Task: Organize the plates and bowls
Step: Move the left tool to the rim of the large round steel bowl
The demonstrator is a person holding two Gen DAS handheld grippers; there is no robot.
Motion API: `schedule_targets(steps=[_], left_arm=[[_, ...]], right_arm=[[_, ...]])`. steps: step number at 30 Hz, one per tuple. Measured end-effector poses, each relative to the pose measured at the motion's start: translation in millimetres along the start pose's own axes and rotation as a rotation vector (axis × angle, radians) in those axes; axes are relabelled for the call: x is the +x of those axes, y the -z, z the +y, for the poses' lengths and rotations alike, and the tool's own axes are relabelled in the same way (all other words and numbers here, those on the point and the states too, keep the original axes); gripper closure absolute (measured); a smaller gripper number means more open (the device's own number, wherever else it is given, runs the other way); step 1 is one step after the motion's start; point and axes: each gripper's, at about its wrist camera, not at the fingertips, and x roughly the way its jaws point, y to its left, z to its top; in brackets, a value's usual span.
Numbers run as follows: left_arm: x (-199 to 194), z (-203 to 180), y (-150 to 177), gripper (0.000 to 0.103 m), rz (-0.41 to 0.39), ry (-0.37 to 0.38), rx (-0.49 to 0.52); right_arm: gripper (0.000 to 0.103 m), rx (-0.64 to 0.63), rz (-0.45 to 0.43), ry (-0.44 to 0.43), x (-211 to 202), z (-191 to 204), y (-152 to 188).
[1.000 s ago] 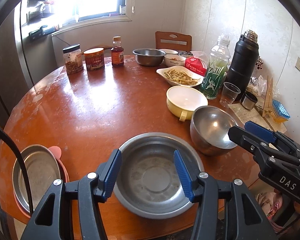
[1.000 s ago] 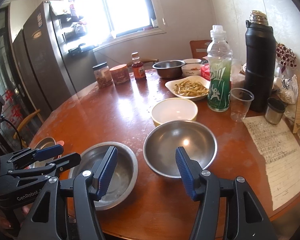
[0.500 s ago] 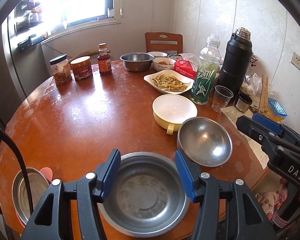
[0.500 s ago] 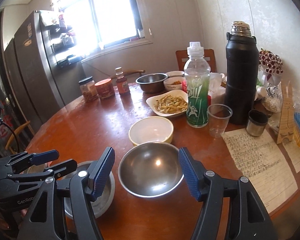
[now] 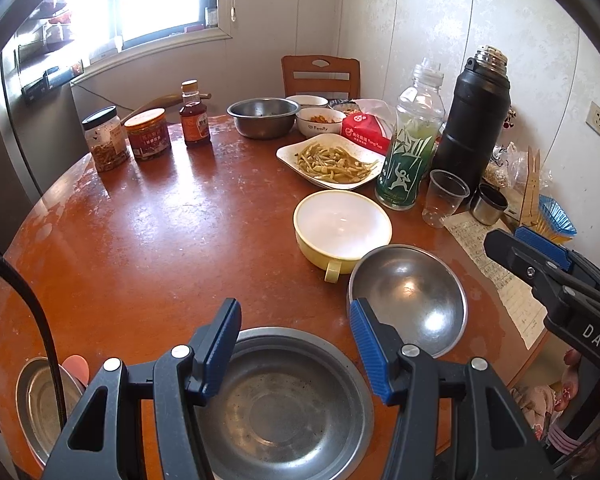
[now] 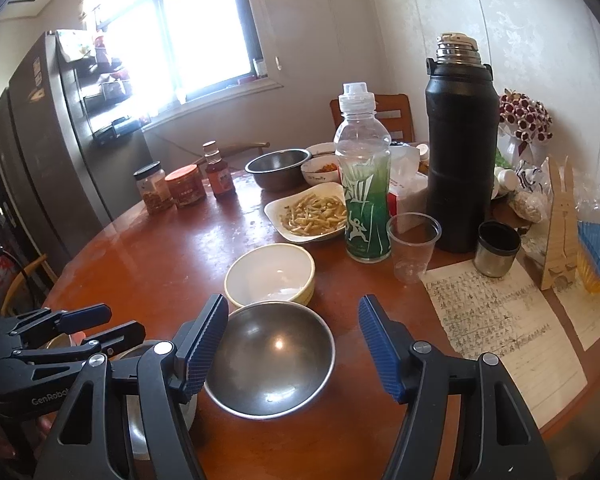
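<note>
My left gripper [image 5: 296, 344] is open and empty above a wide shallow steel basin [image 5: 284, 412] at the table's near edge. To its right sits a round steel bowl [image 5: 408, 300], then a yellow bowl with a handle [image 5: 342, 226]. A small steel dish [image 5: 40, 404] on a pink plate sits at the far left. My right gripper [image 6: 292, 348] is open and empty, held above the round steel bowl [image 6: 268, 360], with the yellow bowl [image 6: 270, 274] just behind. The left gripper [image 6: 80, 328] shows at the left there.
On the round wooden table [image 5: 160, 232]: a plate of food [image 5: 332, 160], a steel bowl [image 5: 264, 116], small food bowls, jars [image 5: 148, 134], a sauce bottle, a green drink bottle [image 5: 412, 152], a black thermos [image 5: 476, 116], a plastic cup [image 5: 444, 198], papers [image 6: 500, 316]. A chair stands behind.
Both grippers have drawn back and risen, so the bowls sit lower and farther in view. Nothing on the table has moved. Both grippers stay open.
</note>
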Motion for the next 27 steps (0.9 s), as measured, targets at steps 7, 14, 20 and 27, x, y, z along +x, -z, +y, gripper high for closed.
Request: schedule_targets(steps=[7,14,20,27], left_arm=[[14.5,-6.5,-2.9,0.046,0.033,0.021,0.009],[33.1,-17.7,-5.3,0.046,0.083,0.066,0.02],[56.2,-30.7,-7.6,0.046,0.14,0.072,0.048],[76.7,-39.2,-8.2,0.046,0.178,0.077,0.055]], right_arm=[[0.032,0.016,0.034,0.015,10.7,-12.1,3.3],[0.03,0.016,0.102,0.032,24.4,-20.4,13.6],[0.03,0.02,0.169,0.026,37.8,-22.4,27.8],[0.03,0.066,0.208,0.004,48.6,-27.4,40.7]])
